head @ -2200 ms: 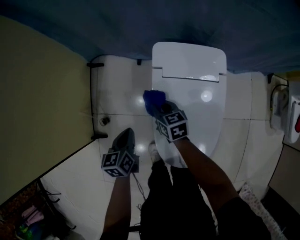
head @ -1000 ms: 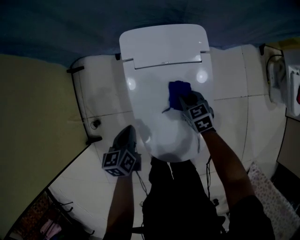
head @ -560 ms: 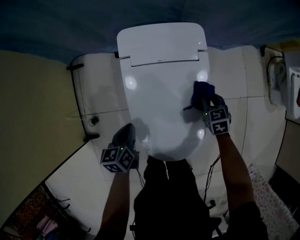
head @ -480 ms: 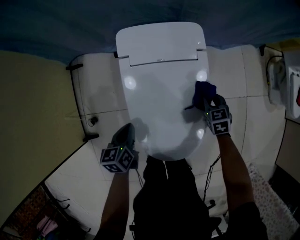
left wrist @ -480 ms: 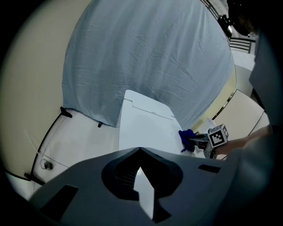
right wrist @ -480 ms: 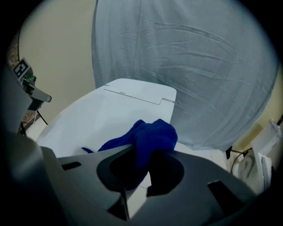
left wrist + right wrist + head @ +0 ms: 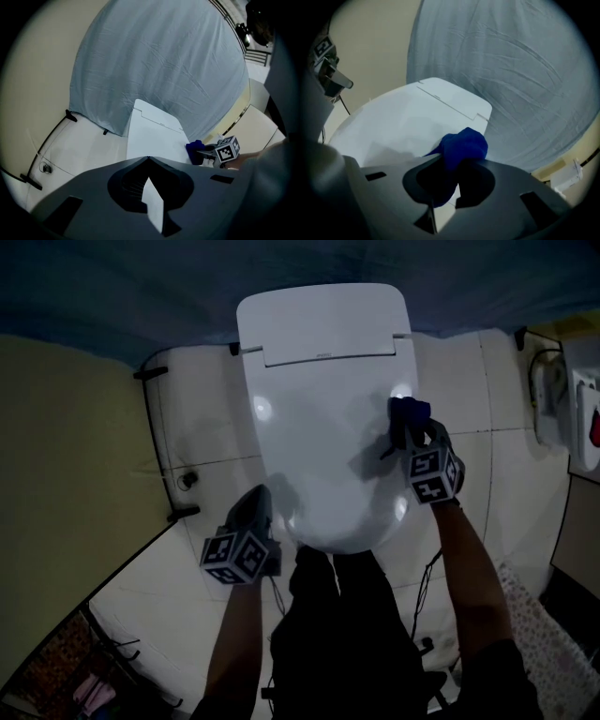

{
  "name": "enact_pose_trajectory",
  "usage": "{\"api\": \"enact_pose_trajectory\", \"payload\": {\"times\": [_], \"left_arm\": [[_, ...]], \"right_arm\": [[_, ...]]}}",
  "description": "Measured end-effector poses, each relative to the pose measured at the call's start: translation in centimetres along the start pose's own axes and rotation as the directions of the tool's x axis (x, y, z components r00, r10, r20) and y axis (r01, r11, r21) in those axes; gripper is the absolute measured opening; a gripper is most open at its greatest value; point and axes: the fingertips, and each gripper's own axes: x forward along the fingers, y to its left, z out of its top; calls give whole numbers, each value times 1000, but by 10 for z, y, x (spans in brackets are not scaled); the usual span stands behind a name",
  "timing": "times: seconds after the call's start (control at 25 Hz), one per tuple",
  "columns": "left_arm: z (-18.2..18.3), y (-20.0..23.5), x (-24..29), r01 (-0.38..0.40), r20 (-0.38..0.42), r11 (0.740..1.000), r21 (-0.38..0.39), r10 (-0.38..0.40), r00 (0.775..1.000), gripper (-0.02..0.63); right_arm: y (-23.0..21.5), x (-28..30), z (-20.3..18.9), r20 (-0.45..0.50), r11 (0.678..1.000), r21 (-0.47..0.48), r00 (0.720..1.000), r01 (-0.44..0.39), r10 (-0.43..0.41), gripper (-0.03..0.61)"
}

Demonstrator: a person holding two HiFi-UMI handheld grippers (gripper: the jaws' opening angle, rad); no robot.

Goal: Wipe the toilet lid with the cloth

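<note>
The white toilet lid [image 7: 323,418] is closed and fills the middle of the head view. A crumpled blue cloth [image 7: 410,412] rests on the lid's right edge, with my right gripper [image 7: 410,433] shut on it. In the right gripper view the cloth [image 7: 463,146] bulges out between the jaws of the right gripper [image 7: 457,164] over the lid [image 7: 398,124]. My left gripper [image 7: 255,502] hangs off the lid's front left edge, shut and holding nothing. The left gripper view looks past the left gripper [image 7: 148,160] to the lid [image 7: 152,133] and the cloth [image 7: 194,151].
A blue-grey sheet [image 7: 281,277] hangs behind the toilet. White floor tiles [image 7: 202,418] lie on both sides, with a beige wall [image 7: 66,456] and a thin black pipe [image 7: 153,442] to the left. A wall fixture [image 7: 577,409] and a patterned mat [image 7: 536,634] are on the right.
My right gripper has dragged the cloth across the lid from its left side to its right edge, then slightly toward the hinge. The left gripper has stayed put.
</note>
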Motion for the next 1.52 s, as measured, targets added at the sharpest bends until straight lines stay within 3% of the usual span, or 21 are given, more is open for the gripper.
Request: {"api": "enact_pose_trajectory", "payload": {"times": [0.12,0.24,0.44,0.6,0.76,1.08,1.28,1.52], "left_arm": [[6,8,-15,7,30,999,-49,-6,1000,-8],[13,16,-35,2,30,999,-41,-1,1000,-8],[24,49,-72,-27,38,999,-43,28,999,-8],[28,80,-95,-73,49,996,-56,76,996,-8],[18,88,-101,-59,46,995,-82,63,997,-8],[-3,64,-78,40,-15,999,-35,-40,999,-8],[-16,61,-63,47,-36,999,-23,-48,998,-8],[-33,47,-51,45,-49,999,-24,-46,998,-8]], "right_arm": [[35,-23,39,127,997,51,990,-63,56,55],[87,-47,85,237,978,137,964,-155,120,55],[180,-81,153,371,946,113,896,-304,244,55],[247,-77,174,354,906,99,866,-411,354,55],[291,-44,162,263,889,103,874,-446,408,55],[293,-2,122,88,926,11,923,-377,375,55],[262,2,96,102,930,65,929,-363,355,55],[198,-5,32,105,928,189,946,-321,306,55]]}}
